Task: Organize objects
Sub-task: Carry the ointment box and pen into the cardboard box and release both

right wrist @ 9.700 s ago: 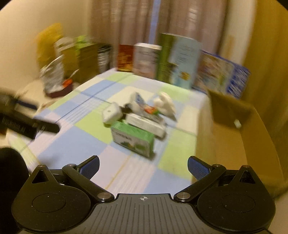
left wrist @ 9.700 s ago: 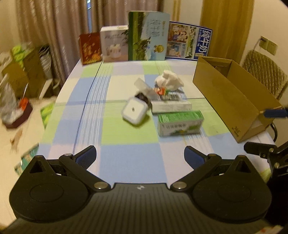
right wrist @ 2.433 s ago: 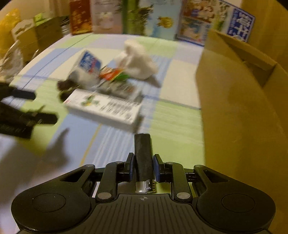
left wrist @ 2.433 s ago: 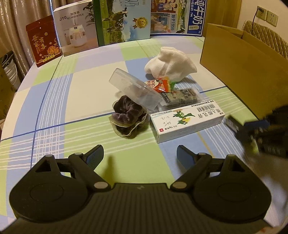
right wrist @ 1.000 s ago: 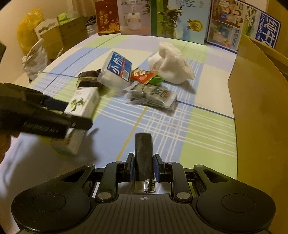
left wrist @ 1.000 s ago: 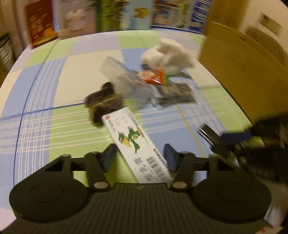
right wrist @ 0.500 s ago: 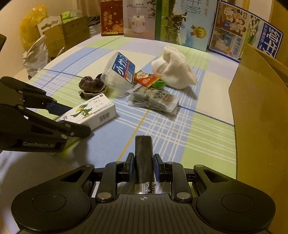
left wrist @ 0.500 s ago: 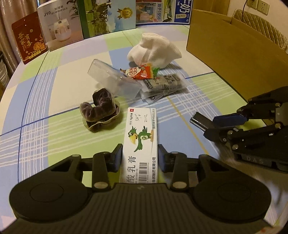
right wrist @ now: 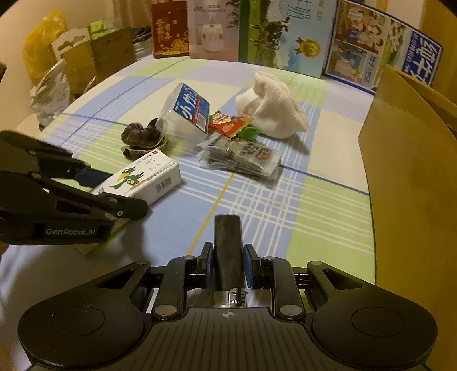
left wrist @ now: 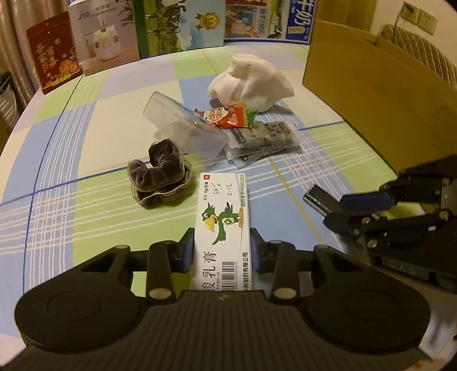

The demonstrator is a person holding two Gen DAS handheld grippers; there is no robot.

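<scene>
My left gripper [left wrist: 222, 248] is shut on a white ointment box [left wrist: 224, 222] printed with a green parrot, which points away from me low over the checked tablecloth. In the right wrist view that left gripper [right wrist: 114, 191] holds the same box [right wrist: 142, 178] at the left. My right gripper [right wrist: 228, 265] is shut on a dark cylindrical stick [right wrist: 228, 245] with a metal end. From the left wrist view, the right gripper [left wrist: 371, 205] holds the stick [left wrist: 320, 198] at the right. Just ahead lie a dark velvet scrunchie [left wrist: 155, 177], a clear plastic case [left wrist: 185, 125], an orange snack packet [left wrist: 225, 117], grey sachets [left wrist: 262, 137] and a white cloth [left wrist: 251, 82].
An open cardboard box [left wrist: 385, 91] stands along the table's right side, also close on the right in the right wrist view [right wrist: 414, 171]. Upright printed cartons [left wrist: 177, 25] line the far edge. Bags and boxes [right wrist: 57, 71] sit beyond the table's left edge.
The left gripper has closed on the ointment box and turned it from slanted to lengthwise. The right gripper still holds the dark stick. The green box and white square item seen at first are gone.
</scene>
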